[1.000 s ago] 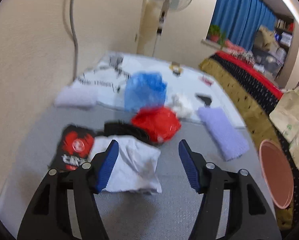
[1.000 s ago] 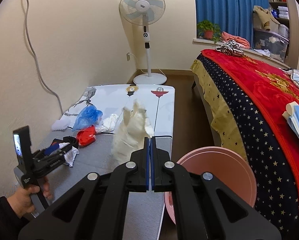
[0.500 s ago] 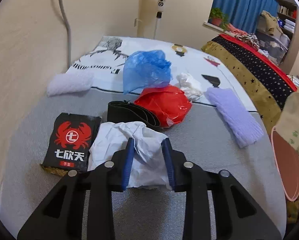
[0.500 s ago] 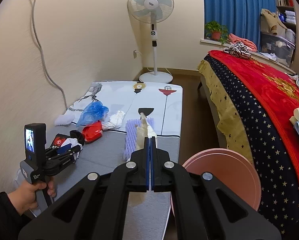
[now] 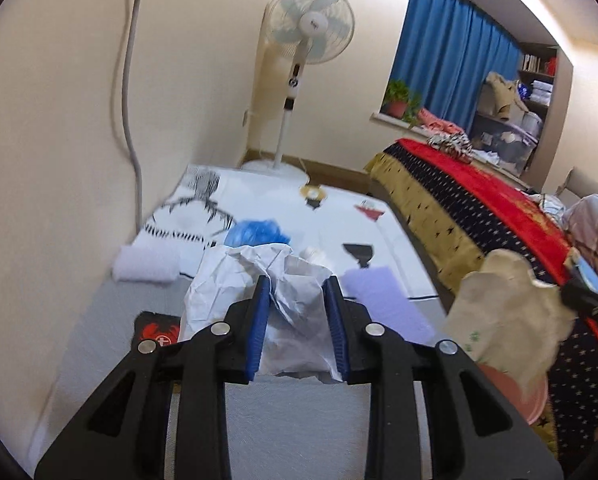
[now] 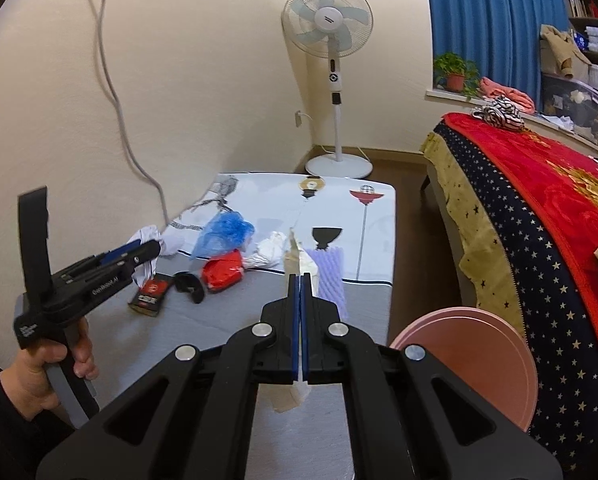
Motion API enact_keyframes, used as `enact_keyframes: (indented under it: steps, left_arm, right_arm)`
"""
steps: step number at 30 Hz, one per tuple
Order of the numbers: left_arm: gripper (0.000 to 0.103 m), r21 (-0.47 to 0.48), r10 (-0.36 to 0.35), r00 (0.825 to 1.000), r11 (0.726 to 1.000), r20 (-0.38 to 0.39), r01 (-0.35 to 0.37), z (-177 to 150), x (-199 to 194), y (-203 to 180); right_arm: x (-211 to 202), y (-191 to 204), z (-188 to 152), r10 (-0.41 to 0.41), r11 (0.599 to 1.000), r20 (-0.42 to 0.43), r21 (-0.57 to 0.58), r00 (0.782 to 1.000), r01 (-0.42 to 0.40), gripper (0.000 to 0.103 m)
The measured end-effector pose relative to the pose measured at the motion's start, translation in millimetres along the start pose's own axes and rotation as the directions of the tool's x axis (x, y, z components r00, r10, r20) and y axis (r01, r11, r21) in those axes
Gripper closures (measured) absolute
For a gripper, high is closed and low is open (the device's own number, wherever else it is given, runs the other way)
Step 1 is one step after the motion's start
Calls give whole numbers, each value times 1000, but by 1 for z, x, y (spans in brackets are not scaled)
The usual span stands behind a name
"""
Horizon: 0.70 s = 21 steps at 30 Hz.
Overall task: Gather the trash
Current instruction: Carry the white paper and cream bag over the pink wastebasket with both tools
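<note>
Left gripper (image 5: 297,312): its blue pads press from both sides on the crumpled white paper (image 5: 259,280), which is lifted clear of the grey mat (image 5: 299,420).
Right gripper (image 6: 299,300): the jaws are pressed together on the top edge of a cream bag (image 5: 511,316); the bag hangs down beside the mat's right edge, just over the pink basin (image 6: 479,356).
Landmark: the grey mat, low on the floor, next to the wall.
Red bag (image 6: 222,274): on the mat, near its far edge.
Blue bag (image 6: 225,232): just behind the red bag, on the white printed sheet (image 6: 339,216).
Black packet with red crab (image 6: 151,294): on the mat, on the wall side of the red bag.
Black band (image 6: 189,284): on the mat, between the packet and the red bag.
White tissue (image 6: 269,252): just right of the red bag.
Lilac towel (image 6: 331,276): across the mat's far edge, towards the bed side.
</note>
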State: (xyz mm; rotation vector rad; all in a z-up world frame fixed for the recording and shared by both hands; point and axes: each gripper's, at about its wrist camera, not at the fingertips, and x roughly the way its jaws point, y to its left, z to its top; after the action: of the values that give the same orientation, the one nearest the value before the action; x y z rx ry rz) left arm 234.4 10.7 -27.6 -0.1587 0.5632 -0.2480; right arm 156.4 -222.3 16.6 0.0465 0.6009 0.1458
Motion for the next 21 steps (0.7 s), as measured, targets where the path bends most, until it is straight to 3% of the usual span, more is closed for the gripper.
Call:
enact_keyframes:
  steps: [6,15,21]
  left_arm:
    - [75,44,2,1000,999,-5,-2,4,-32,-25]
    - [75,105,-57,998,993,-33,60,5,-63,-70]
    - [75,144,-162,983,974,-81,172,1,-66,-115]
  right_arm:
    - [-21,12,2,-15,999,11,-44,1000,16,103]
    - [-59,10,-10,-57,995,8,-76,998,57,103]
    - [-82,-14,-13,-103,993,20,-62,995,104,103]
